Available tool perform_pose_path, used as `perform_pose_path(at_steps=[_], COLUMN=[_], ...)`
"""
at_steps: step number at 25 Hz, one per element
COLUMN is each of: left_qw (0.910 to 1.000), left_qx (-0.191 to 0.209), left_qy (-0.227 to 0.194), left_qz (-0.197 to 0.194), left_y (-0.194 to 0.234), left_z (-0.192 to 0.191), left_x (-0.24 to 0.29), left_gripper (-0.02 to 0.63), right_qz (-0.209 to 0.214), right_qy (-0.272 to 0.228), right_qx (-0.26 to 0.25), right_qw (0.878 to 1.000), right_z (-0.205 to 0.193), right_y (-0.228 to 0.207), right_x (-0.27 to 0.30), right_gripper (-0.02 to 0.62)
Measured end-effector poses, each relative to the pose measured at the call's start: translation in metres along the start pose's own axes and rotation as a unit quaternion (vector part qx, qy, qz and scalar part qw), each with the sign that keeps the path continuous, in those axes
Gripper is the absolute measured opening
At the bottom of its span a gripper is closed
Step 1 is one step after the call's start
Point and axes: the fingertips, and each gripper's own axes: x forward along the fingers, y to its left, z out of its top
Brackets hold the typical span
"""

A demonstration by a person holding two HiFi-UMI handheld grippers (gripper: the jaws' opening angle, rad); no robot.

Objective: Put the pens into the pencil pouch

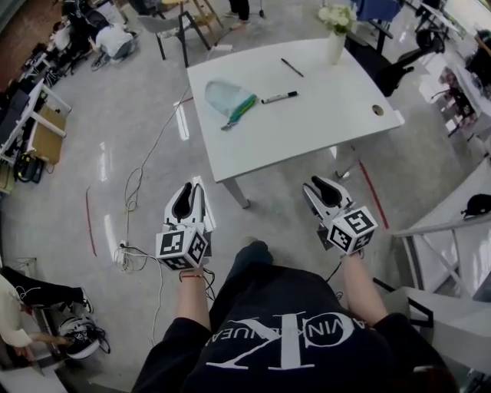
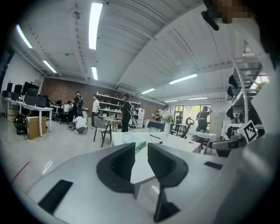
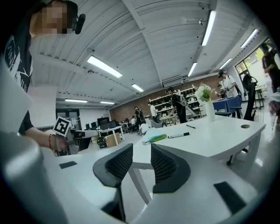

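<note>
So the only containers here are the pouch (image 1: 228, 98) and the vase (image 1: 336, 46), both on the white table (image 1: 322, 127). The pouch is a see-through teal one lying flat on the far left part of the table. There's something green at its near end, but I can't tell if that's a pen or just the trim. The vase stands at the far edge with white flowers (image 1: 336, 15) in it. A black marker (image 1: 279, 97) lies just right of the pouch, not touching it, and a thin black pen (image 1: 291, 67) lies farther back toward the vase, so both are outside the pouch. For writing, there's white lettering on the person's black shirt (image 1: 276, 338), upside down from here with a big K in the middle, and I can't really read the rest. Each gripper's cube has black square code markers, no words. The left gripper (image 1: 190, 192) and right gripper (image 1: 318, 188) are on the near side over the floor, short of the table. Both sets of jaws are spread a little with nothing between them and touching nothing
</note>
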Motion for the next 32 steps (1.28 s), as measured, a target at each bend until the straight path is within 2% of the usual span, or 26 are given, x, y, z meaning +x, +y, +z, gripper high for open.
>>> perform_pose_path(at_steps=[9, 15, 20, 32], left_qw=[0.9999, 0.9995, 0.9986, 0.9938], left_qx=[-0.01, -0.005, -0.005, 0.009], left_qy=[0.008, 0.018, 0.033, 0.069], left_qz=[-0.006, -0.027, -0.041, -0.087], left_y=[0.02, 0.026, 0.031, 0.043], left_z=[0.002, 0.008, 0.009, 0.004], left_x=[0.074, 0.134, 0.18, 0.267], left_gripper=[0.081, 0.081, 0.087, 0.095], right_qz=[-0.004, 0.0, 0.007, -0.002], right_qy=[0.016, 0.02, 0.042, 0.066], right_qx=[0.01, 0.013, 0.016, 0.029], right_qw=[1.0, 1.0, 0.999, 0.997], right_z=[0.002, 0.018, 0.015, 0.025], right_y=[-0.043, -0.069, -0.086, -0.128], right_x=[0.048, 0.093, 0.123, 0.188], right_gripper=[0.12, 0.124, 0.126, 0.126])
